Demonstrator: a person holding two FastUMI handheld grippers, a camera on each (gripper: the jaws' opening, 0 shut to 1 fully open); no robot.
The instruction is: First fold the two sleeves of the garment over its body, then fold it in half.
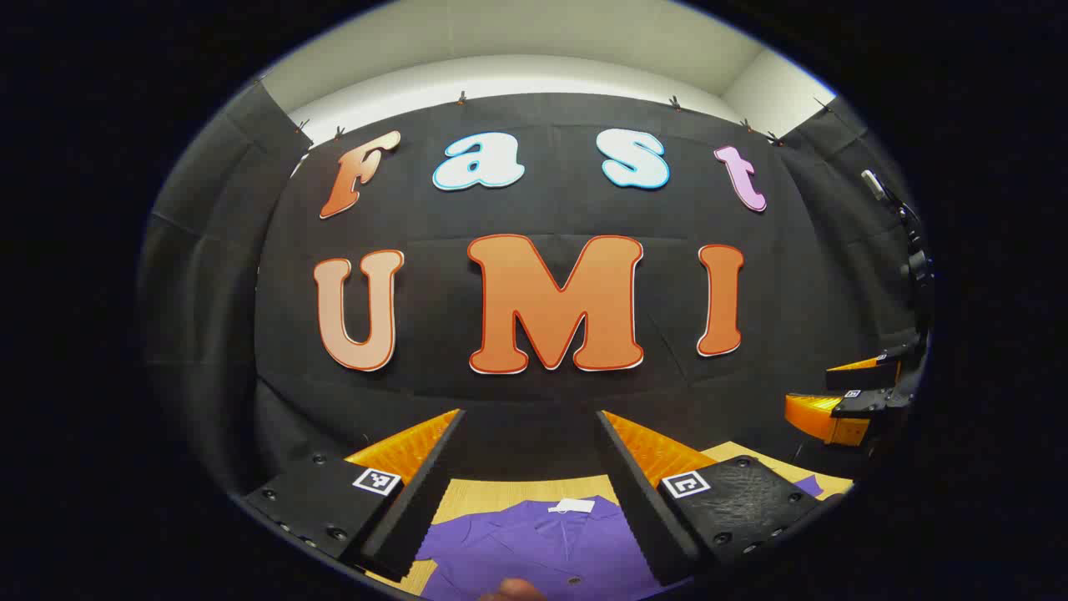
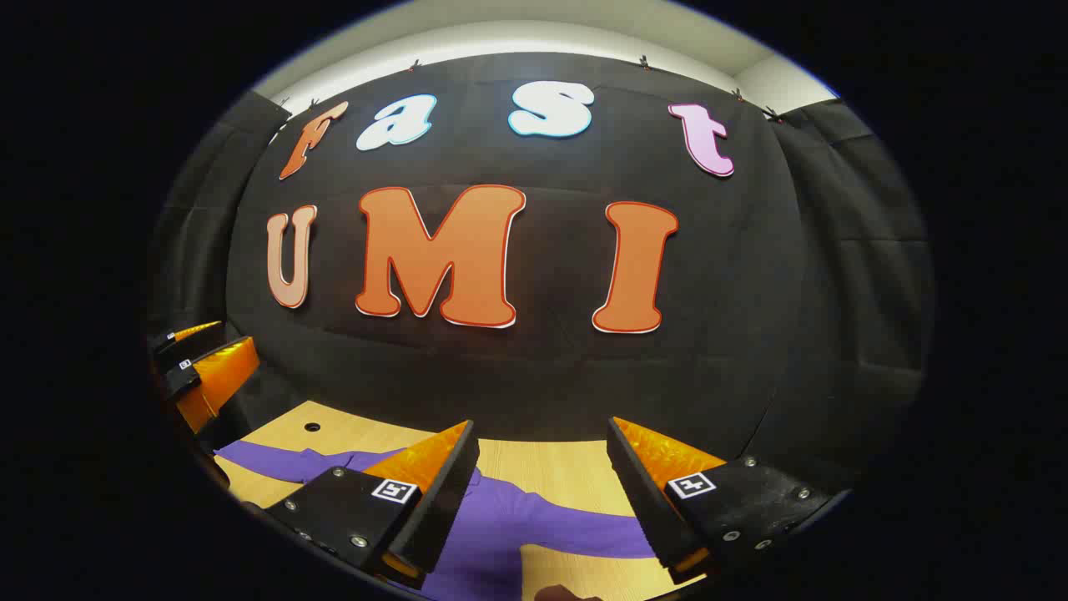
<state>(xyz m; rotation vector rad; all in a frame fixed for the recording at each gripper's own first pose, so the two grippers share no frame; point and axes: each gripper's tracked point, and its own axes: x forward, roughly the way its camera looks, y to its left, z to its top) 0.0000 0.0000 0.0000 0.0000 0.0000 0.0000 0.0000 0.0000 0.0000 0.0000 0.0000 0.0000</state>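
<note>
A purple garment point(image 1: 542, 542) lies flat on the wooden table point(image 1: 501, 491), its collar with a white tag point(image 1: 572, 505) toward the wall. My left gripper point(image 1: 529, 415) hovers above it, open, nothing between its fingers. In the right gripper view the garment point(image 2: 492, 522) shows one sleeve point(image 2: 275, 461) stretched out to the left and another sleeve point(image 2: 584, 532) to the right. My right gripper point(image 2: 541, 423) is open above the garment and holds nothing. The right gripper point(image 1: 834, 388) also appears far right in the left gripper view, and the left gripper point(image 2: 219, 338) far left in the right gripper view.
The black cloth wall point(image 2: 542, 376) rises just behind the table's far edge. A small round hole point(image 2: 311, 426) sits in the tabletop point(image 2: 551, 467) near the left sleeve. A bit of a hand point(image 1: 509, 591) shows at the bottom edge.
</note>
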